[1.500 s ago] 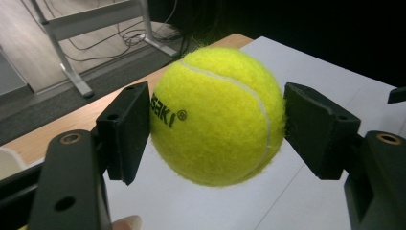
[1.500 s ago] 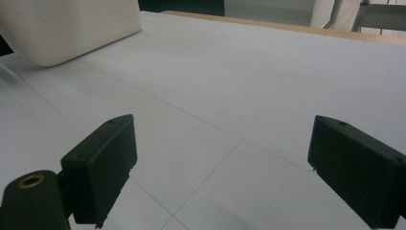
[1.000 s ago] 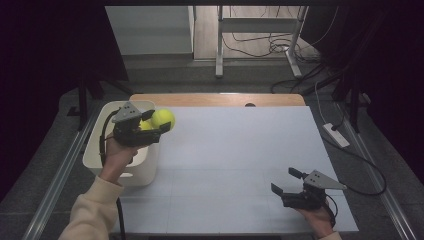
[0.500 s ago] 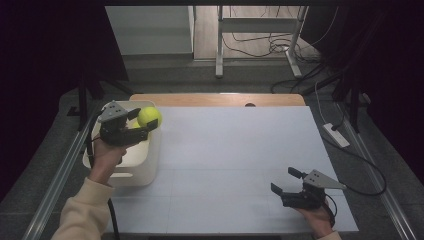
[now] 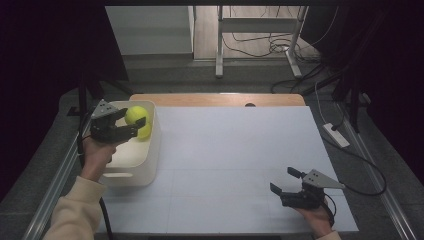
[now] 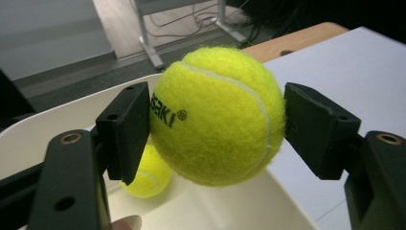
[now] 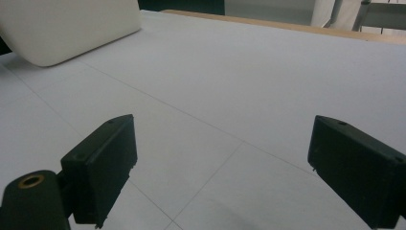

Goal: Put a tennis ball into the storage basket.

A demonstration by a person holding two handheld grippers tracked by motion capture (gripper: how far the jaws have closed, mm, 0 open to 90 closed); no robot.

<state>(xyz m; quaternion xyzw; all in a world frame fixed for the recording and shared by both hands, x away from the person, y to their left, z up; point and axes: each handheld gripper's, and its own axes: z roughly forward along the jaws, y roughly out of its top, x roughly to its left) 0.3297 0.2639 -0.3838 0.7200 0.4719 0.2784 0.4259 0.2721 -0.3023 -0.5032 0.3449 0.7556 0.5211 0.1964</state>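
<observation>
Tennis ball sits clamped between the jaws of the left gripper, at the left of the high view, over the white bin. A second ball lies inside the bin. Lower right, the right gripper rests on the white table, jaws wide apart, holding nothing.

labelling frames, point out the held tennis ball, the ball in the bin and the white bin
held tennis ball (image 6: 218, 115), left gripper view, felt front
ball in the bin (image 6: 148, 177), left gripper view, upper side
white bin (image 5: 150, 160), high view, right wall

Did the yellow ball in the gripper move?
Yes. The fuzzy yellow tennis ball in the left gripper moved left, from above the table to over the white plastic bin.
</observation>
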